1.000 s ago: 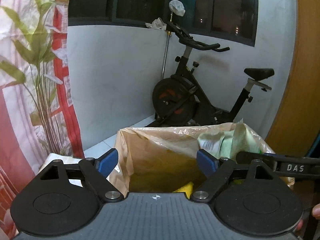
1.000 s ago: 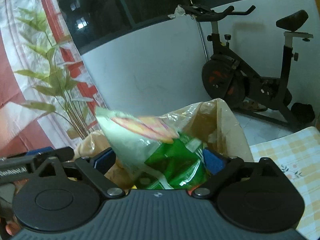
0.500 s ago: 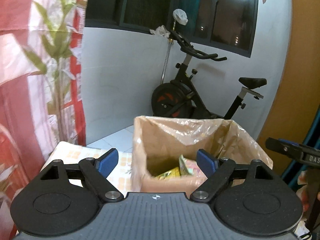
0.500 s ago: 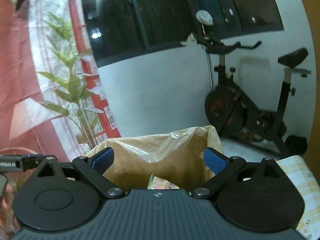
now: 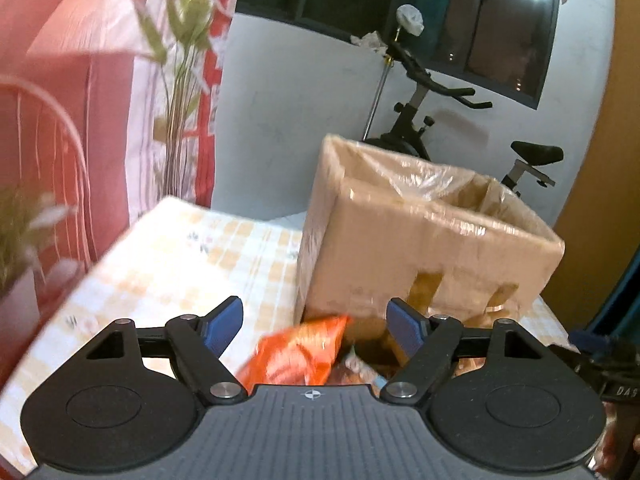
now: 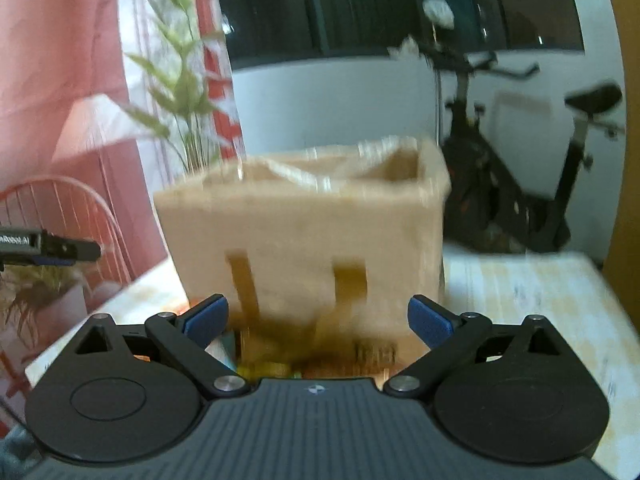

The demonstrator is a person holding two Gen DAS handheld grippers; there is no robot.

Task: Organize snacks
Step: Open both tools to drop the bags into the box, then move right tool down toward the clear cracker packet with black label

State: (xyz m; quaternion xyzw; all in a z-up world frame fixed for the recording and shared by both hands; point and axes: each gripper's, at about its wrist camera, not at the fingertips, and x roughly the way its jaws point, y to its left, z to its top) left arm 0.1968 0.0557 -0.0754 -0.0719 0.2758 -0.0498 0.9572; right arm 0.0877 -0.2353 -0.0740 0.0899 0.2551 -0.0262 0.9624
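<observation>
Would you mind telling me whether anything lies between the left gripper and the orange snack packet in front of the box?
Nothing visible does: the orange snack packet lies just ahead of the left gripper, between its open, empty jaws, on the near side of the cardboard box.

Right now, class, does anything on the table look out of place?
Yes: an orange snack packet lies loose on the checked tablecloth against the foot of the cardboard box, outside it. Other wrappers beside it are too blurred to identify.

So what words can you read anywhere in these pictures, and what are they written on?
"DAS": black right gripper seen at the left wrist view's edge, cut off.
White lettering on black left gripper, right wrist view: too blurred.
Dark print on brown cardboard box: too blurred.
</observation>
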